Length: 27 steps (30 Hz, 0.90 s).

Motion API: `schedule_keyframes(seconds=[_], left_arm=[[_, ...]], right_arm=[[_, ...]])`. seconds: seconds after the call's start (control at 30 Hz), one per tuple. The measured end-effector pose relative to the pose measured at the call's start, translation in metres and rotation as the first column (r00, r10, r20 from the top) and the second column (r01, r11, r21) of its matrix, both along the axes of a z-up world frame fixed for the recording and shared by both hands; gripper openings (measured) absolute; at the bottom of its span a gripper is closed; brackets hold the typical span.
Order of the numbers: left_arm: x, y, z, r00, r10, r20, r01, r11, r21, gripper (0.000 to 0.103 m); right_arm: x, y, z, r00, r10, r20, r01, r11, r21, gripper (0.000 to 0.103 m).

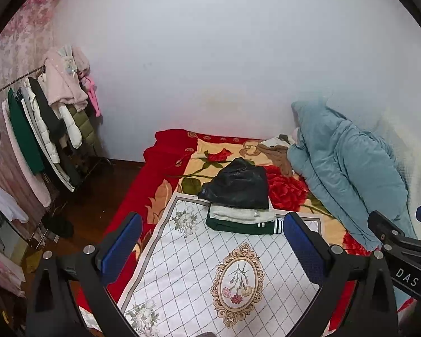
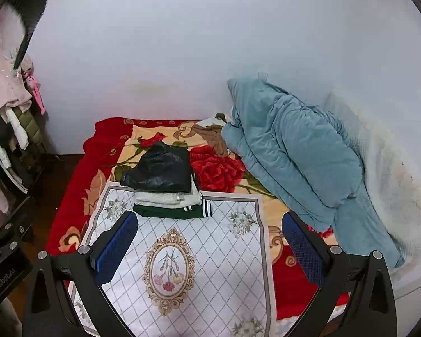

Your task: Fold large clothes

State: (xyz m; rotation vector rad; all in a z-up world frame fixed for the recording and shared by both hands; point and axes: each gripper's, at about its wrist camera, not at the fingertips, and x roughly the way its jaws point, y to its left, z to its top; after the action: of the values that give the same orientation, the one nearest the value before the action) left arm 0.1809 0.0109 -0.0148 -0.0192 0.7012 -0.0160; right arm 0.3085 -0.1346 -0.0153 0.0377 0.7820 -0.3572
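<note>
A stack of folded clothes sits at the far edge of a white patterned cloth on the bed: a black leathery garment on top, a white one under it, a dark green one with white stripes at the bottom. My left gripper is open and empty above the cloth, short of the stack. My right gripper is open and empty, also above the cloth. The right gripper's body shows at the right of the left wrist view.
A red floral blanket covers the bed. A bunched blue quilt and a white fluffy blanket lie at the right. A brown garment lies by the wall. A rack of hanging clothes stands left.
</note>
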Motion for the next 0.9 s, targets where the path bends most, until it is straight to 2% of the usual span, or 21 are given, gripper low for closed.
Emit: schedule_keyframes(seconds=[0.17,0.33,0.47,0.9], left_arm=[[-0.013,-0.004,0.006,1.000,-0.009,0.007,0.009,1.000,0.009,0.102],[-0.019,-0.001,0.009,1.000,-0.015,-0.014,0.015,1.000,-0.012,0.102],[-0.025,-0.001,0.012,1.000,-0.010,-0.012,0.010,1.000,-0.005,0.102],[-0.034,0.006,0.017,1.000,0.021,0.006,-0.021,1.000,0.008,0.102]], right_arm=[[-0.023,-0.001,0.015,1.000,-0.005,0.022,0.005,1.000,0.004,0.103],[-0.034,-0.002,0.023,1.000,-0.010,0.021,0.010,1.000,-0.005,0.103],[-0.035,-0.005,0.026,1.000,0.014,0.020,-0.014,1.000,0.022,0.103],[-0.036,0.001,0.037,0.999,0.029,0.035,-0.029,1.000,-0.011,0.103]])
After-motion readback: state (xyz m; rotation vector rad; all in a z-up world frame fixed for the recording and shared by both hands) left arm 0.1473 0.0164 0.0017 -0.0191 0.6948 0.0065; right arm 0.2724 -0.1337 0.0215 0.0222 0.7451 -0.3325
